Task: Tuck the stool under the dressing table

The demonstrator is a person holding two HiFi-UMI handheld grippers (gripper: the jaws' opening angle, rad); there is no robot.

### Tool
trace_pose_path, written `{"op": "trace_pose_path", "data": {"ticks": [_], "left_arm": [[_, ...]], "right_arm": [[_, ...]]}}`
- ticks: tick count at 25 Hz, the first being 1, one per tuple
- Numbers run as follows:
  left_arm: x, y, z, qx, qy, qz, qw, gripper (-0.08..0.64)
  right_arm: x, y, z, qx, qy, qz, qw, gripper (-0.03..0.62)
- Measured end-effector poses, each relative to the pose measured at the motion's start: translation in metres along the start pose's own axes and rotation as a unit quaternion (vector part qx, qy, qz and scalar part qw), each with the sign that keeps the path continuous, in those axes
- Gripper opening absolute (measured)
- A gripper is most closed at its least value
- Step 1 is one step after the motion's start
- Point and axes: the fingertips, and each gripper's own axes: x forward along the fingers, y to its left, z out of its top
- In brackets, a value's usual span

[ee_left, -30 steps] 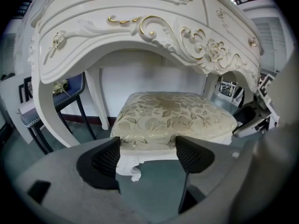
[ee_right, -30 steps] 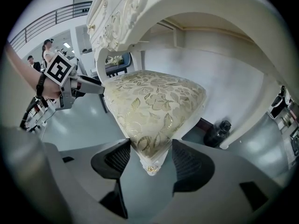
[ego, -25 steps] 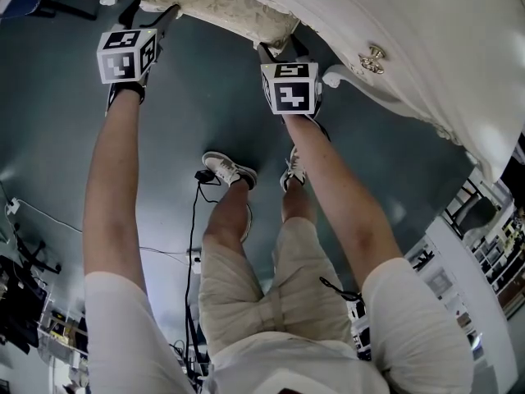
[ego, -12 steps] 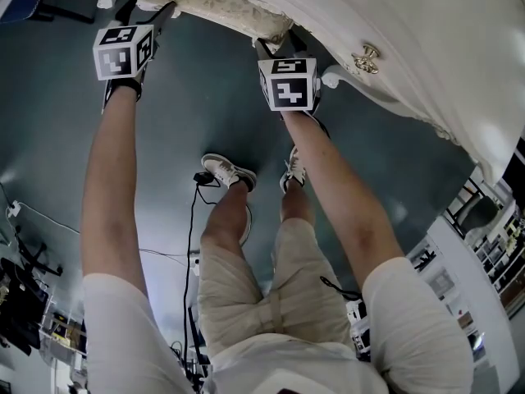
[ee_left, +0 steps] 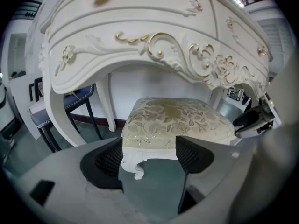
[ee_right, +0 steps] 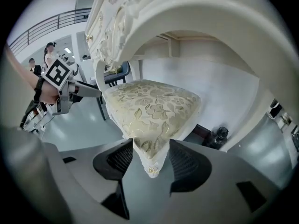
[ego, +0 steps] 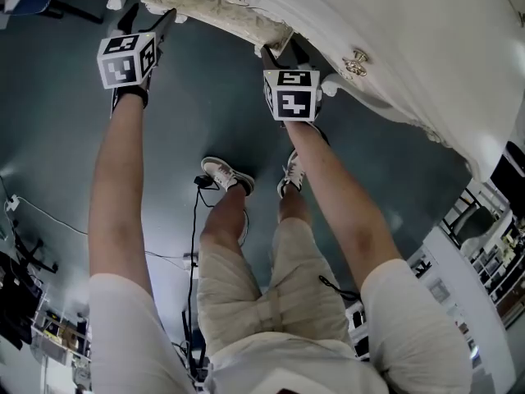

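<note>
Head view shows a person's arms (ego: 119, 187) holding the left gripper (ego: 150, 15) and right gripper (ego: 283, 49) at the stool (ego: 221, 11), which sits beneath the dressing table (ego: 426, 48) just ahead of both. The left gripper's jaws stand spread and loose at the stool's front corner. The right gripper's jaws, just closing, pinch the other corner of the cushion (ee_right: 154, 106).
</note>
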Motion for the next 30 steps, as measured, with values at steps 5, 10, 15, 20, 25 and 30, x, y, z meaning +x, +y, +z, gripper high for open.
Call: {"op": "trace_pose_path", "data": {"ticks": [5, 10, 15, 20, 25, 30], "left_arm": [[-0.031, -0.010, 0.011, 0.007, -0.007, 0.014, 0.9999, 0.239], [-0.063, -0.031, 0.035, -0.016, -0.037, -0.002, 0.9992, 0.150], [-0.107, -0.038, 0.051, -0.055, -0.060, 0.005, 0.9966, 0.043], [-0.158, -0.056, 0.055, -0.089, -0.066, -0.004, 0.9939, 0.028], [-0.210, -0.087, 0.049, -0.096, -0.046, -0.050, 0.9931, 0.015], [-0.258, -0.110, 0.043, -0.077, -0.013, -0.065, 0.9948, 0.015]], "right_arm": [[-0.027, 0.007, 0.016, -0.013, -0.010, 0.008, 1.000, 0.209], [-0.061, 0.012, 0.036, -0.037, -0.024, 0.018, 0.999, 0.097], [-0.100, 0.026, 0.055, -0.060, -0.024, 0.029, 0.998, 0.002], [-0.146, 0.050, 0.066, -0.100, -0.020, 0.077, 0.992, 0.002], [-0.200, 0.066, 0.078, -0.105, -0.023, 0.095, 0.990, 0.002], [-0.253, 0.069, 0.094, -0.096, -0.044, 0.098, 0.990, 0.002]]}}
